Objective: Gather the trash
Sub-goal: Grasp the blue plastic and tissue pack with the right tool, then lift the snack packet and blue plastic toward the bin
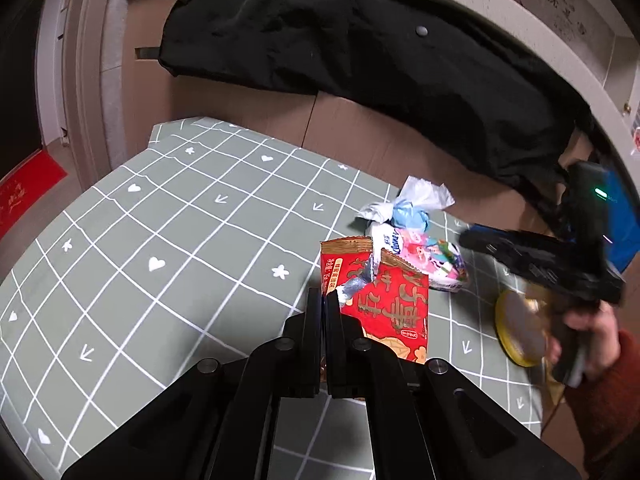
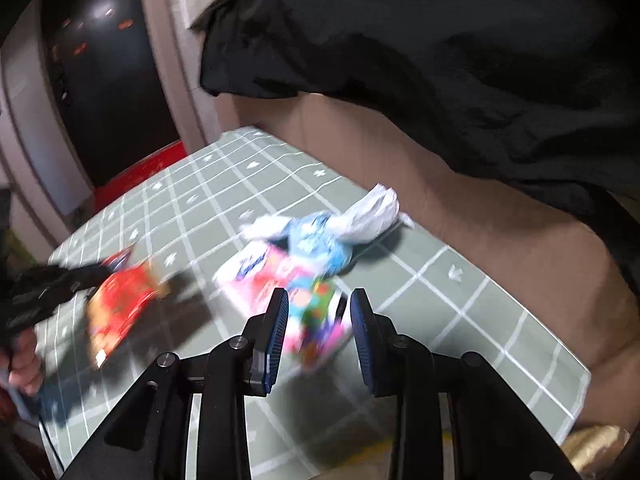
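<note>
My left gripper (image 1: 323, 300) is shut on the edge of a torn red snack wrapper (image 1: 384, 300), held above the green checked tablecloth (image 1: 160, 240). The wrapper also shows blurred in the right wrist view (image 2: 120, 304), with the left gripper (image 2: 52, 288) on it. A pink tissue pack (image 1: 428, 256) and crumpled white and blue plastic (image 1: 408, 204) lie beyond. My right gripper (image 2: 320, 300) is open, its fingers on either side of the near end of the pink pack (image 2: 304, 304). The right gripper (image 1: 480, 240) appears at the right in the left wrist view.
A black jacket (image 1: 360, 52) hangs over a brown cardboard wall (image 1: 260, 112) behind the table. A round yellow-rimmed lid (image 1: 520, 328) lies at the table's right edge. A gold wrapper (image 2: 596, 444) sits at the lower right. A doorway with a red mat (image 1: 24, 192) is at the left.
</note>
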`<action>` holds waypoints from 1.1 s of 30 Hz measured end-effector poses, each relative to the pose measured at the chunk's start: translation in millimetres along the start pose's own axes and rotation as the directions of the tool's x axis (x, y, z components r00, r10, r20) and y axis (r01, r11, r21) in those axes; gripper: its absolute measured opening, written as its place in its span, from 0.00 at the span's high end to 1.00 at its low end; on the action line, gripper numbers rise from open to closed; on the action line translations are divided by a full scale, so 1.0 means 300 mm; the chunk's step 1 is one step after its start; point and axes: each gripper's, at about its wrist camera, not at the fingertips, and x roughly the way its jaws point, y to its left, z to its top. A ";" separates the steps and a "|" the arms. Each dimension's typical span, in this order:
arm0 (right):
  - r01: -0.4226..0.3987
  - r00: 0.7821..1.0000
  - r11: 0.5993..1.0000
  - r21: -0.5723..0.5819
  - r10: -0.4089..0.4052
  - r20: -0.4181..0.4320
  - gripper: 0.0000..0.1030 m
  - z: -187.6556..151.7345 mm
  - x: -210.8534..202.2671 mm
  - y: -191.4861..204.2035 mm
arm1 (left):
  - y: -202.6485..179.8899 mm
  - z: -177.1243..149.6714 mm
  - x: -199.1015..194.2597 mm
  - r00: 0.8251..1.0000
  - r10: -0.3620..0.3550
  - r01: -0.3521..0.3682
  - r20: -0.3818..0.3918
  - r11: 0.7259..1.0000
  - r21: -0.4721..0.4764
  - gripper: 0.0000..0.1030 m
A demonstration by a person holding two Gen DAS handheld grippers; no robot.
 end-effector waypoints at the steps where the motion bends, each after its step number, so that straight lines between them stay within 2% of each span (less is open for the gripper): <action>1: -0.009 1.000 1.000 0.022 0.009 0.005 0.71 0.014 0.017 -0.011 | 0.006 0.002 -0.005 1.000 -0.002 0.002 0.001 1.000 -0.006 0.99; 3: -0.001 1.000 0.999 0.040 -0.001 0.030 0.71 0.047 0.047 -0.020 | 0.023 0.002 -0.016 1.000 -0.003 0.003 0.003 1.000 -0.015 0.99; 5: 0.079 0.992 0.997 -0.008 -0.077 0.095 0.71 0.068 0.057 0.008 | 0.037 0.004 -0.020 1.000 0.010 -0.010 0.009 1.000 -0.014 0.99; 7: 0.100 0.987 0.992 -0.076 -0.089 0.137 0.70 0.084 0.069 0.045 | 0.048 0.000 -0.018 1.000 0.017 -0.017 0.004 1.000 -0.016 0.99; 11: 0.073 0.997 0.988 -0.138 -0.067 0.046 0.70 0.130 0.168 0.076 | 0.067 -0.002 0.009 1.000 0.005 -0.006 -0.026 0.999 -0.039 0.99; 14: -0.045 0.996 0.999 -0.030 0.042 -0.072 0.67 0.143 0.247 0.022 | 0.073 -0.005 0.020 0.999 -0.007 0.005 -0.042 0.999 -0.054 0.99; 18: -0.091 0.992 0.995 -0.037 0.088 -0.087 0.67 0.102 0.215 0.035 | 0.085 -0.008 0.019 0.999 -0.015 0.012 -0.037 0.998 -0.068 0.99; 19: -0.086 0.993 0.994 -0.064 0.080 -0.091 0.67 0.085 0.207 0.055 | 0.086 -0.004 0.024 0.999 -0.017 0.014 -0.036 0.997 -0.072 0.99; 24: 0.083 0.992 0.968 -0.238 -0.104 -0.076 0.60 0.057 0.233 0.156 | 0.071 -0.011 0.031 0.999 -0.016 0.014 -0.029 0.997 -0.081 0.99; 26: 0.141 0.985 0.953 -0.267 -0.163 -0.063 0.63 0.053 0.250 0.167 | 0.062 -0.015 0.023 1.000 -0.003 0.002 -0.022 0.997 -0.075 0.99; 27: 0.157 0.983 0.955 -0.252 -0.175 -0.049 0.71 0.051 0.238 0.162 | 0.054 -0.017 0.015 1.000 0.009 -0.010 -0.012 0.998 -0.068 0.99; 30: 0.112 0.994 0.978 -0.175 -0.111 0.011 0.73 0.036 0.141 0.145 | 0.018 -0.013 -0.012 0.999 0.027 -0.027 0.018 0.999 -0.040 0.99; 33: 0.138 0.987 0.973 -0.182 -0.120 0.104 0.73 0.010 -0.015 0.174 | -0.032 0.000 -0.044 0.998 0.037 -0.036 0.059 0.999 -0.012 0.99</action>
